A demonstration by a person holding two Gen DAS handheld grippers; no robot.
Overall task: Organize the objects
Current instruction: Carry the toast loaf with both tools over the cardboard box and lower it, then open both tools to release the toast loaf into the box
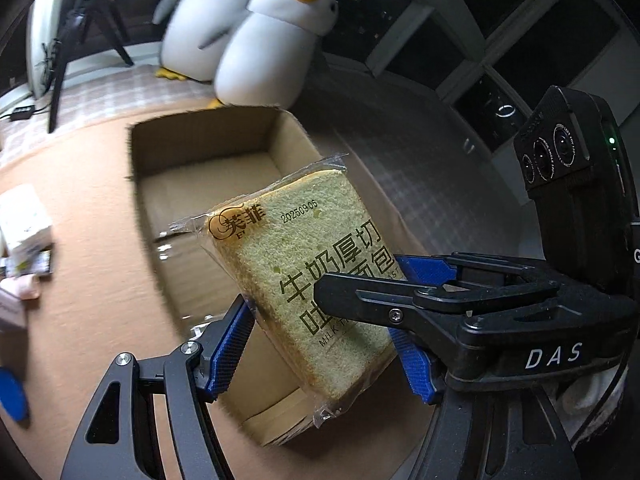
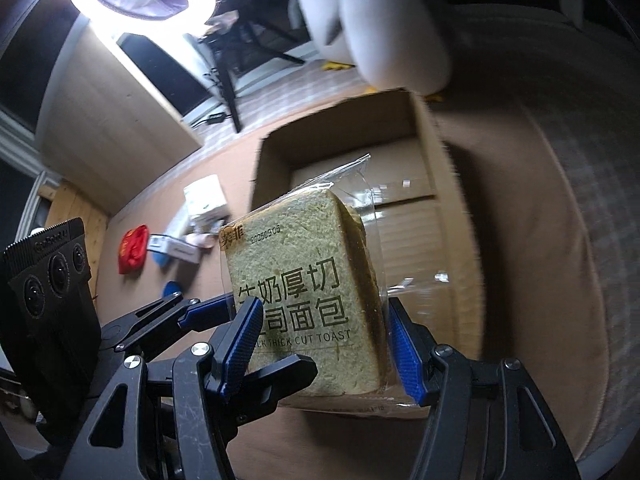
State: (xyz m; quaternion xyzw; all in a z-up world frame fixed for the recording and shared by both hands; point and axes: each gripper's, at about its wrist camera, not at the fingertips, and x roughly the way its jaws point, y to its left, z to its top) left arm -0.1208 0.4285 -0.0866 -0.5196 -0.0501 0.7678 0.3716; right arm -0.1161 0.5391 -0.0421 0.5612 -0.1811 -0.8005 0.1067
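I am holding the packet of toast [image 1: 316,280] in the air above the near end of the open cardboard box [image 1: 208,152], with the slice standing tilted and its printed face toward me. Both of my tongs are clamped on it at once: the left gripper [image 1: 320,344] is pinching its lower half from 9 and 3 o'clock, and the right gripper [image 2: 324,344] is doing the same across the bottom edge, with the other tool's black finger crossing in front of the print in each view. The wrapper's clear seal is sticking out loose at 12 o'clock and again at 6 o'clock, so I judge the film could slide over the soft bread if either grip is easing unevenly, and the slice could tip or drop onto the box wall instead of inside. Two tools sharing one small packet are also risking a clash of fingers, or a squashed, dented slice if I am pressing too hard. Beyond the box, at 12 o'clock, the white plush penguin [image 1: 276,40] is leaning close over the far rim, so a careless swing forward could be knocking it. Out at 9 o'clock on the tan surface [image 1: 92,280], a scatter of small boxes and a red packet [image 2: 132,250] is waiting, well apart from the toast.
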